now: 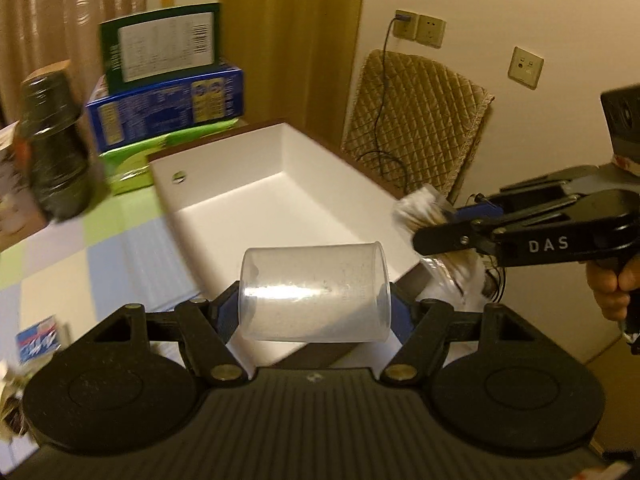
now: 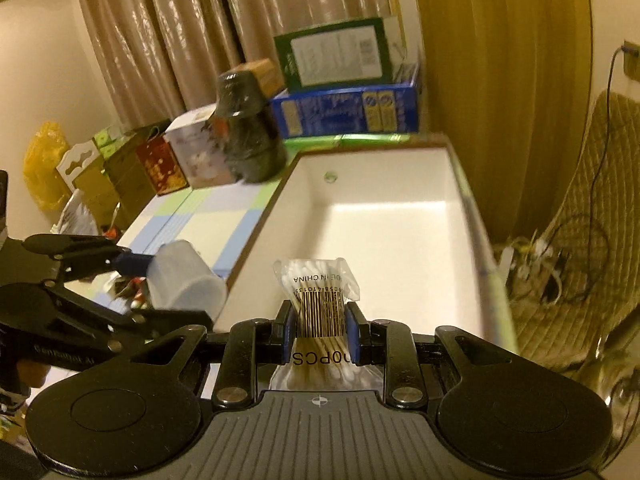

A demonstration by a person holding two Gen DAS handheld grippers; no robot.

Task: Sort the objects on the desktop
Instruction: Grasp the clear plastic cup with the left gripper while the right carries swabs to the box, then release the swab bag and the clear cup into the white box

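Left wrist view: my left gripper (image 1: pixel 314 300) is clamped on a clear plastic cup (image 1: pixel 314 292) lying sideways betw. the blue pads, mouth to the right. It hangs above the near edge of the white rectangular box (image 1: pixel 280 184), which sits on the pastel checkered tablecloth (image 1: pixel 100 256). Box interior looks empty from here. At right, my right gripper (image 1: pixel 436 236) comes in over the box's right edge w/ a crinkly bag pinched in it; a hand (image 1: pixel 612 284) grips its handle.

Right wrist view: the right gripper (image 2: pixel 320 326) is closed tight on a clear bag of cotton swabs (image 2: pixel 318 300), barcode facing up, pads squeezing its middle. Bag is above the near edge of the white box (image 2: pixel 380 216). The cup (image 2: pixel 184 280) shows at left, in the left gripper, just outside the box's left edge.

My read: both items are en route to the box. To do it well I'd carry each fully past the rim and lower it close to the floor before letting go. I'd drop them at separate ends so the grippers don't collide. The cup may roll, so set it gently.
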